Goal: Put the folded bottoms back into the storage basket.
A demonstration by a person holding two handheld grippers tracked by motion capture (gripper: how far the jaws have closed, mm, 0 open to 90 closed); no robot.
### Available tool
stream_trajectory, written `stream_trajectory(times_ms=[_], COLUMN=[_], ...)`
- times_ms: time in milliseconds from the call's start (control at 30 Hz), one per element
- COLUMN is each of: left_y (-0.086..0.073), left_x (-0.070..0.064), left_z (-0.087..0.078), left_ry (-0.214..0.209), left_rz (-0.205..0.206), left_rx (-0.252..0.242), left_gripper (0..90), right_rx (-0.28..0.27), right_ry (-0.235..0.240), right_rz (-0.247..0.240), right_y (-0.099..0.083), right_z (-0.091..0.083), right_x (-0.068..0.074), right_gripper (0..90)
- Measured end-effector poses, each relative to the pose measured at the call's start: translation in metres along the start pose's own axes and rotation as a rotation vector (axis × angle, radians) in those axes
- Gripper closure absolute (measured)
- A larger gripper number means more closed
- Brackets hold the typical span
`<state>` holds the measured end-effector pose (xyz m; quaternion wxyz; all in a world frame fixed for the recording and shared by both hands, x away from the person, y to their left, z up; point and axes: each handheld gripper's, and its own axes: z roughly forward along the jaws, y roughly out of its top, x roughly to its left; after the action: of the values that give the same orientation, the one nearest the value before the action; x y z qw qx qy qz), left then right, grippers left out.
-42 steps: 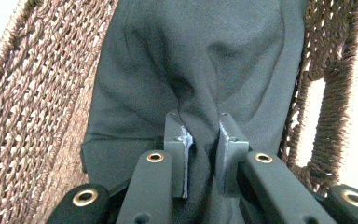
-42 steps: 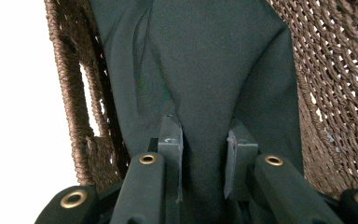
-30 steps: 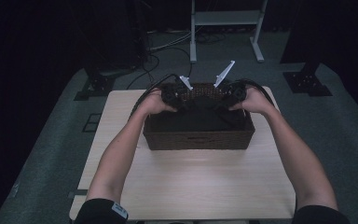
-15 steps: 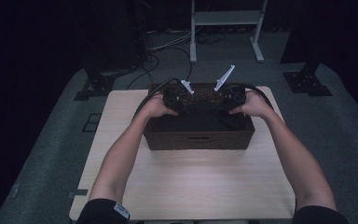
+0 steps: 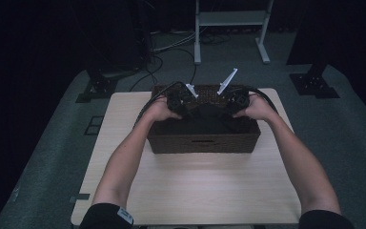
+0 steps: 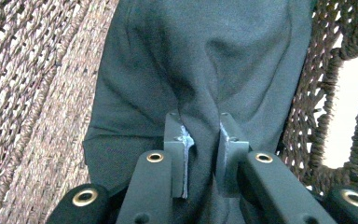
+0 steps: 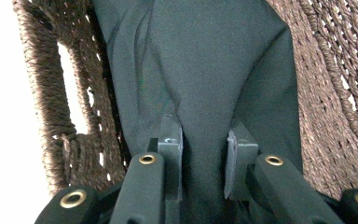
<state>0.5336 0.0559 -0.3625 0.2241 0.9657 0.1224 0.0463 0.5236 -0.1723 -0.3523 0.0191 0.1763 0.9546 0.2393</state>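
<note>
We are reaching both bare forearms forward from the near edge, elbows apart and wrists drawing inward. Our left hand (image 5: 159, 109) is wrapping around the left gripper (image 5: 177, 101), and our right hand (image 5: 257, 107) is wrapping around the right gripper (image 5: 236, 99). Both grippers are sitting level with each other, near but not touching, tilting downward. In each gripper view, the two black jaws are standing close together, pinching a fold between them.
</note>
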Motion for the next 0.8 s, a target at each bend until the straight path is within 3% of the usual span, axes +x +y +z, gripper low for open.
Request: stream_trajectory(times_ms=[700,800], left_y=[-0.0014,-0.0032], left_x=[0.0034,0.0057], left_z=[0.0062,0.0049], left_ry=[0.009,0.018], left_rz=[-0.005,-0.037], left_rx=[0.002,-0.016], left_gripper=[76.4,72.0], right_rx=[0.007,0.013], right_ry=[-0.004,-0.001], right_rz=[0.019,0.017], right_y=[-0.0015,-0.0012], right_z=[0.0049,0.0080], right_x=[-0.0033,-0.0045], right_gripper=[71.3,69.2])
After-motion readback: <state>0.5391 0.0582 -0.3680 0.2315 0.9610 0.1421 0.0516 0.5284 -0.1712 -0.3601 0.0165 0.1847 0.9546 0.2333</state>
